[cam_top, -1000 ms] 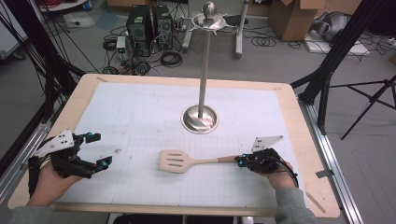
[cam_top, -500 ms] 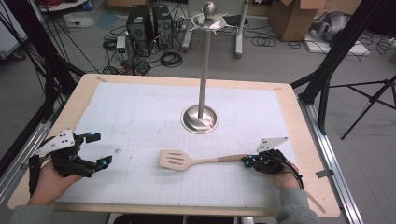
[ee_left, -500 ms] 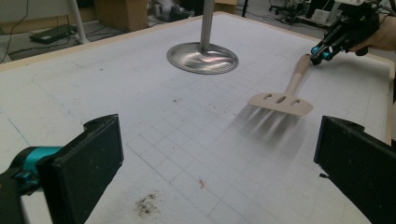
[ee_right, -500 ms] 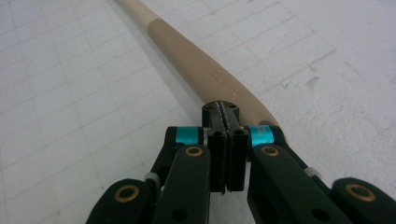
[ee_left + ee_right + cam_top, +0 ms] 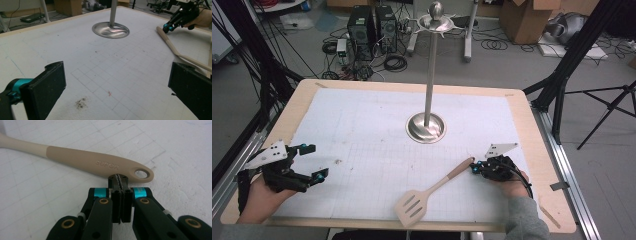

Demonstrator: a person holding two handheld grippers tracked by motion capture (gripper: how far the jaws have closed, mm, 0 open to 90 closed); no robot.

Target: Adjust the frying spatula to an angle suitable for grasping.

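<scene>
A beige slotted spatula (image 5: 432,190) lies flat on the white mat, head toward the near edge and handle pointing up-right. My right gripper (image 5: 475,169) is shut, with nothing between its jaws. In the right gripper view its closed tips (image 5: 120,179) press against the side of the spatula handle (image 5: 82,160), near the hanging hole. My left gripper (image 5: 316,161) rests at the table's left, open and holding nothing. The left gripper view has its jaws wide apart (image 5: 117,83), with the spatula (image 5: 170,43) and the right gripper (image 5: 167,27) far off.
A tall steel hanging stand (image 5: 427,127) with a round base rises from the mat's middle back; the base (image 5: 110,29) is also in the left gripper view. The white gridded mat (image 5: 362,130) covers a wooden table (image 5: 532,125). Computers and cables lie on the floor beyond.
The spatula has swung round on the mat: its head moved toward the near edge, and the handle now slants up-right against the right gripper's tips. The left gripper stayed put.
</scene>
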